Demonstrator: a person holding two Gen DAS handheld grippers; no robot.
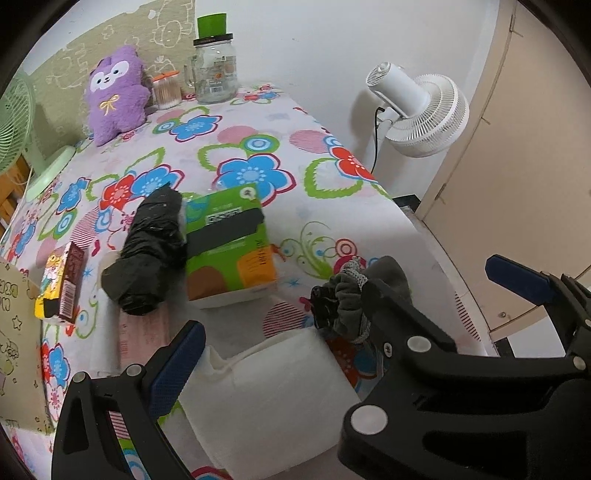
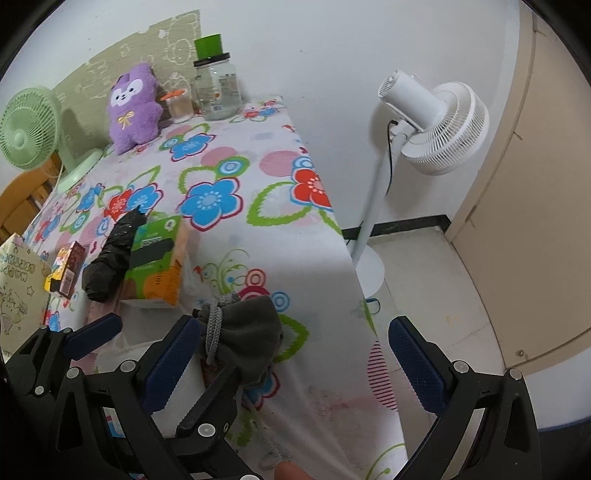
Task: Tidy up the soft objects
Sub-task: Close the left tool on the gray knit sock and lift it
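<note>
We hold both grippers low over the near end of a table (image 1: 332,122) covered in a flowered cloth, and both stand with their fingers spread wide, gripping nothing. The left gripper (image 1: 340,321) straddles a white tissue roll (image 1: 269,398) that lies just in front of it; its left pad (image 1: 173,369) sits against the roll's left side. In the right wrist view, the right gripper (image 2: 291,369) hangs at the table's right edge, its left pad (image 2: 171,365) just beside a grey drawstring pouch (image 2: 247,332) and its right pad (image 2: 417,365) out past the table edge, over the floor. The pouch lies bunched on the cloth between the two grippers, its cord (image 2: 214,332) looped over it, and the left gripper's finger crosses in front of it. Farther up the table sits a green tissue pack (image 1: 225,240), touching a roll of black bags (image 1: 151,251) on its left, with a small yellow box (image 1: 61,284) well apart at the left edge. At the far end, a purple plush (image 1: 114,92) leans against the wall, next to a swab jar (image 1: 166,90) and a glass jar (image 1: 216,68) topped by a green cup (image 1: 211,24). A green fan (image 2: 29,129) stands at the far left, and a white fan (image 2: 436,125) stands on the floor to the right.
</note>
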